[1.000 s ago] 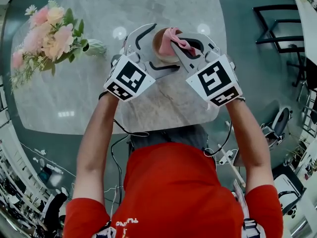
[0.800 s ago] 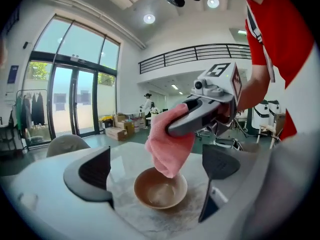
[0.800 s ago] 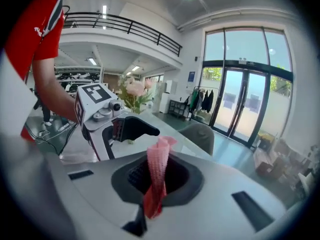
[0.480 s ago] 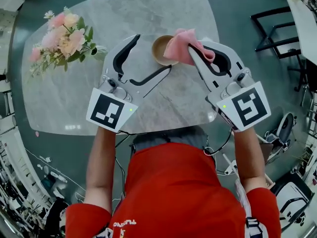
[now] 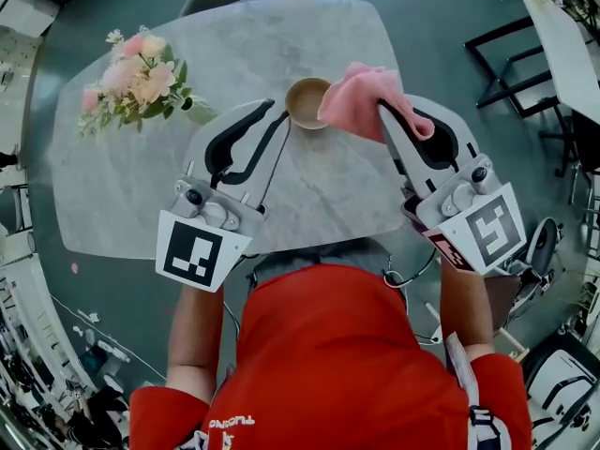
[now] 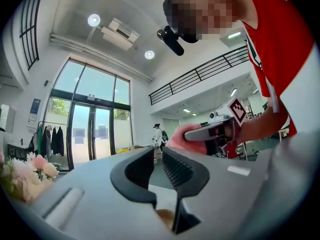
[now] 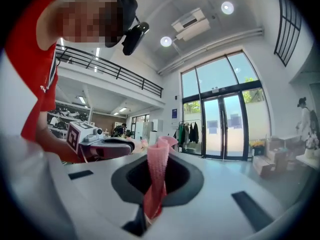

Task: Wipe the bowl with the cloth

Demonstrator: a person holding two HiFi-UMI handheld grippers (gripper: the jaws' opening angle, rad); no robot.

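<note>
The main risk is the bowl [image 5: 306, 103] skating away. It sits loose on the smooth marble table [image 5: 319, 181] with nothing steadying it. The left gripper [image 5: 277, 118] has just been closing its jaws, which now stand almost together with nothing between them. If the cloth [image 5: 352, 99] presses in before that gripper reopens and takes the rim, the bowl will likely slide or tip, perhaps toward the flowers [image 5: 141, 75] off to the left gripper's outer side.

A second risk is the cloth itself. The right gripper [image 5: 386, 111] is clamped on one narrow fold of it and the rest bunches loose past the tips, so a hard rub could drag the fold out of the pads, or put bare jaw on the bowl.

In the head view the bowl lies between the two sets of tips, just beside the left gripper's tip, with the hanging cloth at its right rim. Both grippers look to be held level and above it, not in contact — a brown sliver low between the left jaws in the left gripper view is probably the bowl.
</note>
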